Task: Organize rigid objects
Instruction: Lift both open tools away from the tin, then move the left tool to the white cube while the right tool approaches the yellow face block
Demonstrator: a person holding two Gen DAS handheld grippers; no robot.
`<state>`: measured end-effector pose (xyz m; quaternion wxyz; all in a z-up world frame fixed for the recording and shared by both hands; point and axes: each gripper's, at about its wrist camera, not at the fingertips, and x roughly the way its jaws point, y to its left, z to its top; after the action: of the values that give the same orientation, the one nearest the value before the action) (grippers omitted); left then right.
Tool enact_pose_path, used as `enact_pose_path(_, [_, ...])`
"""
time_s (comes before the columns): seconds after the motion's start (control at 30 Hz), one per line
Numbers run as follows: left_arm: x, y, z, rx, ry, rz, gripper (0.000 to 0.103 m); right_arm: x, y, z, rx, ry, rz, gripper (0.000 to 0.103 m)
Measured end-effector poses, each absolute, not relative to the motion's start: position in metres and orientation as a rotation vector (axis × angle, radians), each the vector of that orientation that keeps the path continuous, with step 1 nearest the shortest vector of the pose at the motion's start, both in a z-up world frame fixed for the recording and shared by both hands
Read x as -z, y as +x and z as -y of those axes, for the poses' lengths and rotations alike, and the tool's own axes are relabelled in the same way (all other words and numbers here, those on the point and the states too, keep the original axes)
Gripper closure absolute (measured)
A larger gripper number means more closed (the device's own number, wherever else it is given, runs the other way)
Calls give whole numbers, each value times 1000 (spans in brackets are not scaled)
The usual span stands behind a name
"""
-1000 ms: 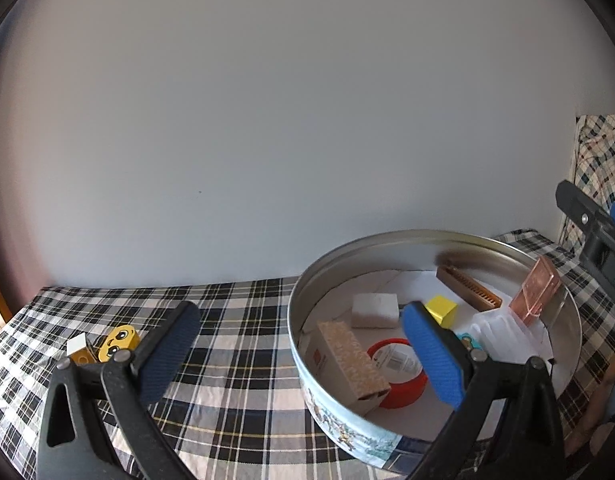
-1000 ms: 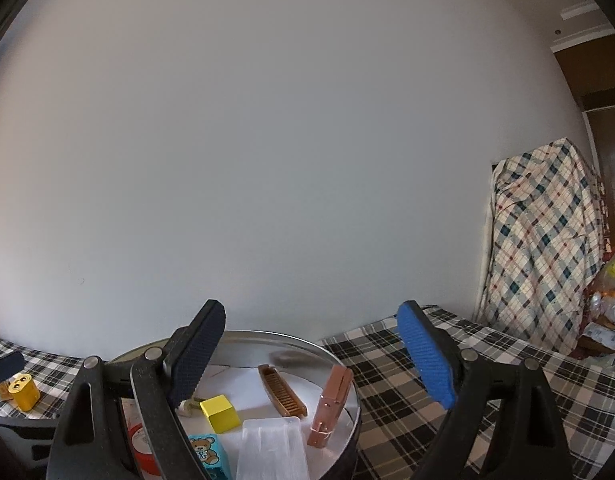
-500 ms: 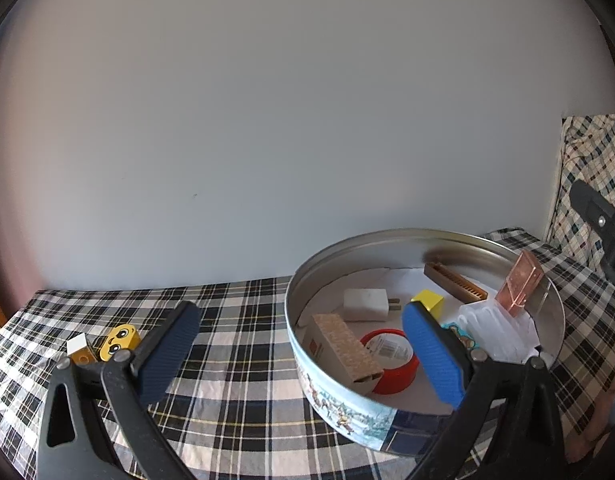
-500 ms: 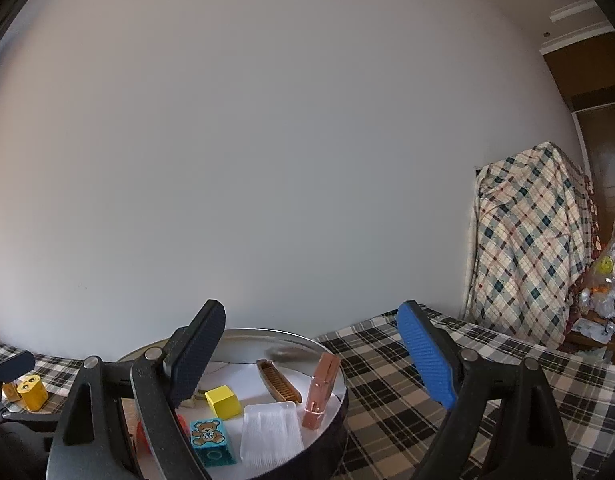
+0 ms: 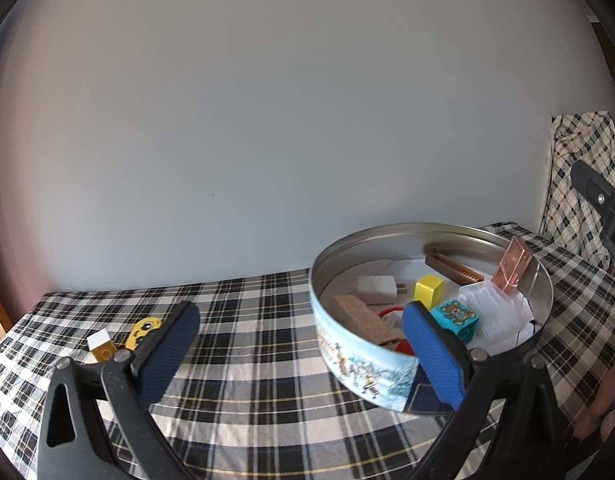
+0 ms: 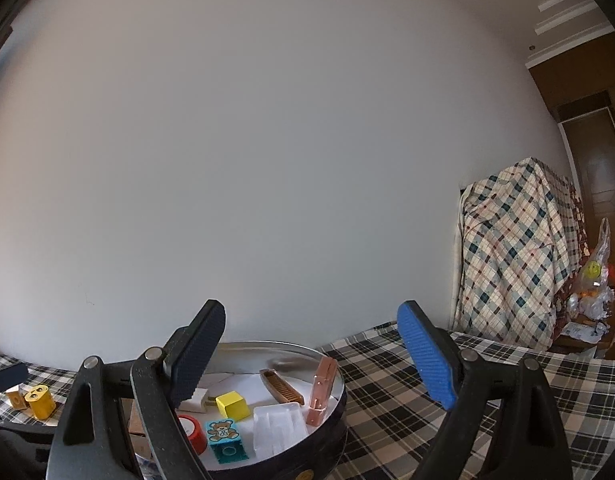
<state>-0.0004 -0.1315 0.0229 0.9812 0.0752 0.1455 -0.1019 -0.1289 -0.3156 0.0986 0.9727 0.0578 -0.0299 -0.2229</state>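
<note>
Tin (image 5: 359, 354) on plaid table (image 5: 247, 320), filled with small items.
Left claw (image 5: 299, 354) and right claw (image 6: 311, 360) are held apart, empty; 2 yellow blocks (image 5: 123, 338) are seen outside.

Gaping tongs (image 6: 313, 354) above filled tin (image 6: 334, 408)

We see a round tin (image 5: 359, 354) on the checked cloth – inside lie a yellow cube (image 5: 428, 290), a teddy block (image 5: 455, 319) and red tape (image 6: 192, 432). Two yellow blocks (image 5: 125, 338) sit outside.
</note>
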Motion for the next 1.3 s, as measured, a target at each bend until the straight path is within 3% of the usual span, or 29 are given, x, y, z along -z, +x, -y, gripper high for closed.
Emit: enact_pose_path(1.3, [-28,35,-54,-36,36,-364,1,-89,-28,147,113,179,-144,13])
